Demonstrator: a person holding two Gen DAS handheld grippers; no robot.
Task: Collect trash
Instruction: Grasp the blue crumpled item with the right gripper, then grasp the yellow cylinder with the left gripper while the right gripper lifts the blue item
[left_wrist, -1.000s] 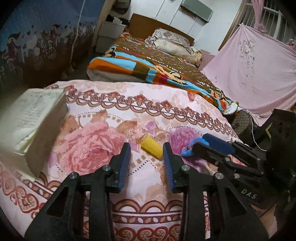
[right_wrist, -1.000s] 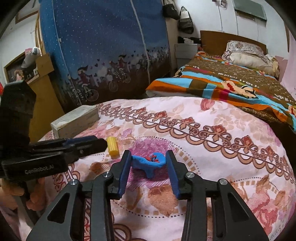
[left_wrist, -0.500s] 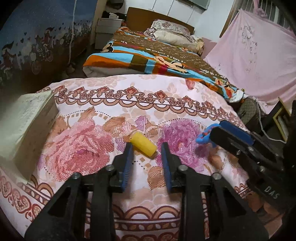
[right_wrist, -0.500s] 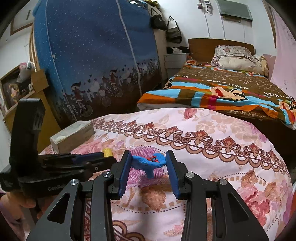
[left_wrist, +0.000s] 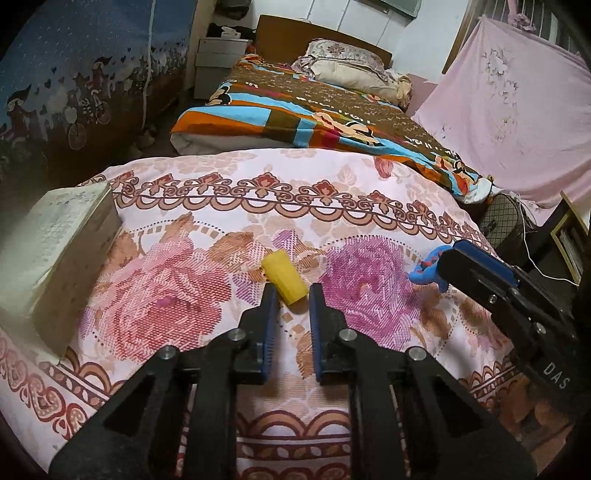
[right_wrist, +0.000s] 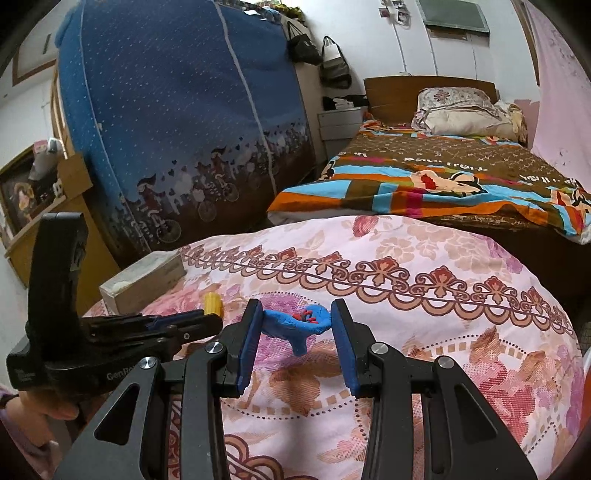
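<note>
A cream, block-shaped box (left_wrist: 55, 251) is seen at the left edge of a pink flower-patterned cloth (left_wrist: 258, 192), close to where the cloth drops away. To the right of the box, well apart from it, the left gripper (left_wrist: 291, 291) is closed down to a narrow gap. The near end of a small yellow plastic cylinder (left_wrist: 282, 273) is taken between its blue pads, and the rest of the cylinder lies on the cloth, pointing away and slightly back toward the box. In the right wrist view a hand (right_wrist: 44, 402) is seen under this gripper's handle.

Farther right of the box, the right gripper (right_wrist: 295, 317) is held partly open. A crumpled blue piece of trash with red specks (right_wrist: 295, 325) is clamped across its pads, touching both, with a stub hanging below. In the left wrist view this piece is seen above the cloth's right side.

Bare cloth is left between the box and the cylinder, between the two grippers, and beyond them up to the scalloped border. Past that far edge from the box a gap is seen, then a bed with a striped cover (left_wrist: 314, 110). A blue fabric wardrobe (left_wrist: 74, 74) stands behind the box, and a pink sheet (left_wrist: 517, 110) hangs at the far right.
</note>
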